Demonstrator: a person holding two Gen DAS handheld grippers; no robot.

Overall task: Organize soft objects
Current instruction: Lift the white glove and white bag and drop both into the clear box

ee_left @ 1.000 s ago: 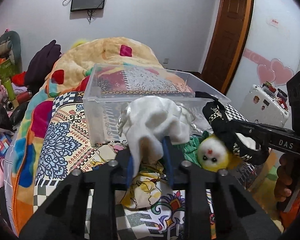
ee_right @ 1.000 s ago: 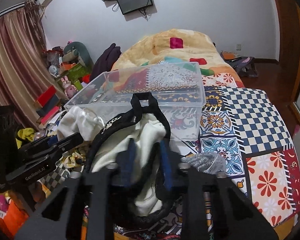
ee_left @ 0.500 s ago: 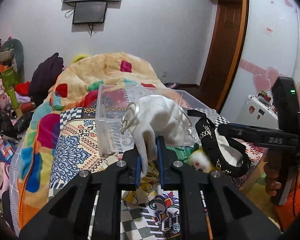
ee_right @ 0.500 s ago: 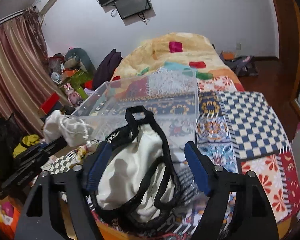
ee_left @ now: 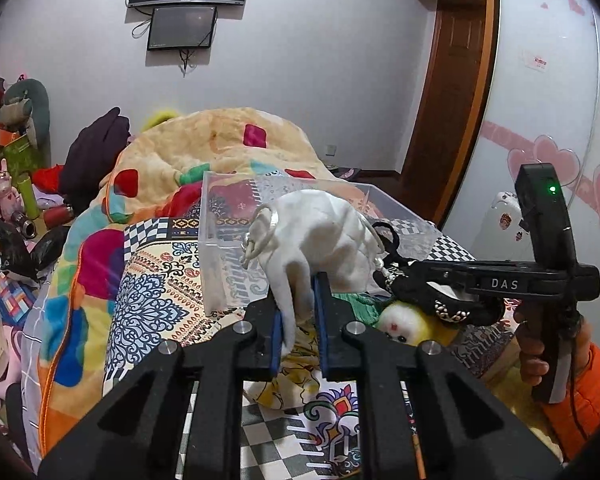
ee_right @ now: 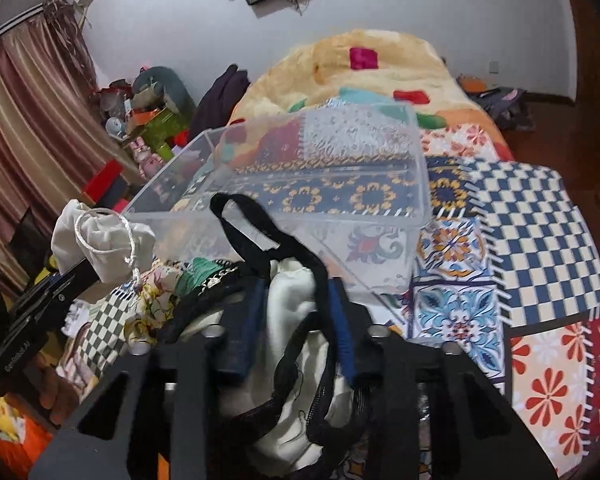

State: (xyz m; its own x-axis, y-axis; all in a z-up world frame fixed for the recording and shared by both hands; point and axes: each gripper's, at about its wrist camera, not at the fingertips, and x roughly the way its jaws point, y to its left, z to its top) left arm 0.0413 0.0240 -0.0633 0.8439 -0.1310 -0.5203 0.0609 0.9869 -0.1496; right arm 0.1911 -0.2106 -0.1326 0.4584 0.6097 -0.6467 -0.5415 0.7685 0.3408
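A: Start at the left gripper (ee_left: 298, 304). What has it got?

B: Its two blue-padded fingers are pinched on the tail of a white drawstring cloth pouch (ee_left: 320, 236), which stands lifted above the patterned patchwork bedspread (ee_left: 156, 292). From that camera the clear rectangular plastic bin (ee_left: 220, 248) sits just beyond the pouch, at about twelve o'clock.

A: And the right gripper (ee_right: 298, 308)?

B: Clamped on a cream cloth bag with black webbing straps (ee_right: 296, 292); one strap loops up toward twelve o'clock, in front of the bin's near wall. In the left view that gripper comes in from three o'clock with the bag bunched at its tip.

A: Anything in the bin yet?

B: As far as I can see, no. Only the bedspread pattern shows through its walls and floor. So I'd judge the sorting barely begun: two items held, none dropped in.

A: What's left on the bed?

B: A yellow plush toy with a pale face (ee_left: 400, 320) lies under the right gripper, at about four o'clock from the pouch, beside something green and knitted (ee_right: 200, 272) and a yellow printed cloth (ee_left: 296, 376). Those look due to follow, once both held pieces are carried over the rim and let go.
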